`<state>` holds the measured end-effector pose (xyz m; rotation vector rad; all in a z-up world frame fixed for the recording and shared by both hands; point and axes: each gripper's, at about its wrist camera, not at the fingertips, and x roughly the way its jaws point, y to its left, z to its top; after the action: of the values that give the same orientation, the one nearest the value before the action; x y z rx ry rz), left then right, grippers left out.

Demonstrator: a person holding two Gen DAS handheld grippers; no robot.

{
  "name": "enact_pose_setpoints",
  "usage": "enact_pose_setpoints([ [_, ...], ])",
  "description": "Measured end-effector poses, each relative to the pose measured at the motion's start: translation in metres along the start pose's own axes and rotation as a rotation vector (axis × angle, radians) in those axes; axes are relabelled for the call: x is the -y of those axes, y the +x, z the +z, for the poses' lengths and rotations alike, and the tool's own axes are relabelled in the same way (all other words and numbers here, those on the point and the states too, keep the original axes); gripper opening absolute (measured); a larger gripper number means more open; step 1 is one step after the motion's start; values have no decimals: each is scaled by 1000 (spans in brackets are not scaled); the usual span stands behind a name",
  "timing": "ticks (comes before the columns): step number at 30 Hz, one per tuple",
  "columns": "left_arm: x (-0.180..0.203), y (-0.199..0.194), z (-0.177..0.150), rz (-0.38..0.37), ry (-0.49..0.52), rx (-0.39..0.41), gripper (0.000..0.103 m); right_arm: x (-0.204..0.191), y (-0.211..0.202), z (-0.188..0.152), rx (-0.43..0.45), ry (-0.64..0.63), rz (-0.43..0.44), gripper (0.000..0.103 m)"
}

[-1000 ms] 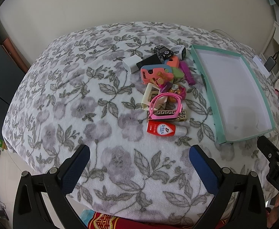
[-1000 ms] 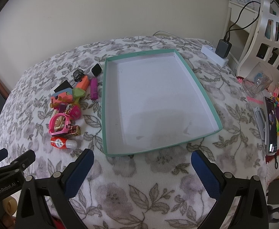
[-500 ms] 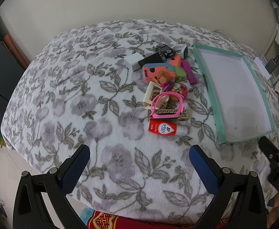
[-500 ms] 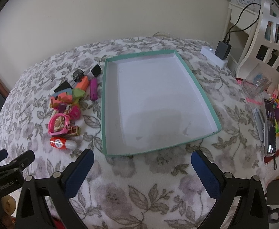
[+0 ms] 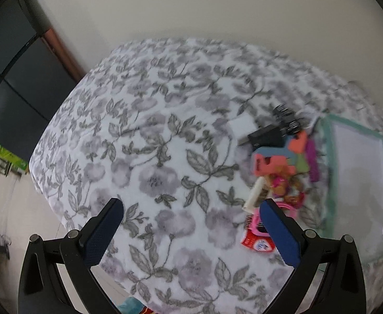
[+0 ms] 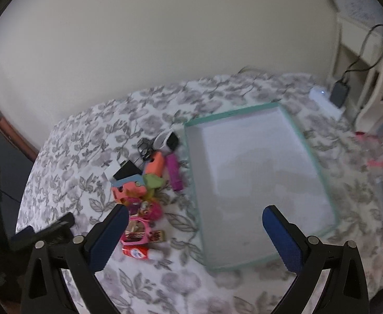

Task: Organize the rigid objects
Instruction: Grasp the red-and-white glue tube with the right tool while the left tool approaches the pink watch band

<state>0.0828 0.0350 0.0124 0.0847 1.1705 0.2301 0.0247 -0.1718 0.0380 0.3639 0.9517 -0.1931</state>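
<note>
1. Right wrist view shows the pile of small rigid objects heaped on the floral blanket, just beside the left wall of the teal-rimmed tray; the tray's white floor holds nothing, so I judge the sorting not yet begun.
2. Pieces overlap: a pink band lies on a patterned box, with a red tube just beside them and a purple stick close to the tray wall. Both views are blurred, so finer detail is unclear.
3. Risk: closing on 1 piece may drag or tip its neighbours, since they touch and the blanket looks soft.
4. Risk: the 2 tools sit close, so they could collide over the pile.
5. Left gripper and right gripper both have jaws spread wide, grasping nothing.
</note>
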Motion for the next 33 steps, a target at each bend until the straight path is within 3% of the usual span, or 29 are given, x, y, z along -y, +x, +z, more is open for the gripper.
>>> enact_pose_setpoints([
  [4, -4, 39, 7, 38, -60, -94, 103, -19, 37, -4, -86, -52, -5, 103],
  [10, -20, 74, -3, 89, -97, -165, 103, -35, 85, -28, -212, -109, 4, 102],
  [15, -37, 95, -17, 121, -96, -217, 103, -48, 106, -50, -306, -90, 73, 99],
  [24, -76, 103, -24, 104, -203, -231, 103, -77, 128, -78, -367, -90, 92, 94],
  [33, -72, 99, -22, 80, -188, -214, 103, -96, 144, -84, -348, -113, 17, 82],
])
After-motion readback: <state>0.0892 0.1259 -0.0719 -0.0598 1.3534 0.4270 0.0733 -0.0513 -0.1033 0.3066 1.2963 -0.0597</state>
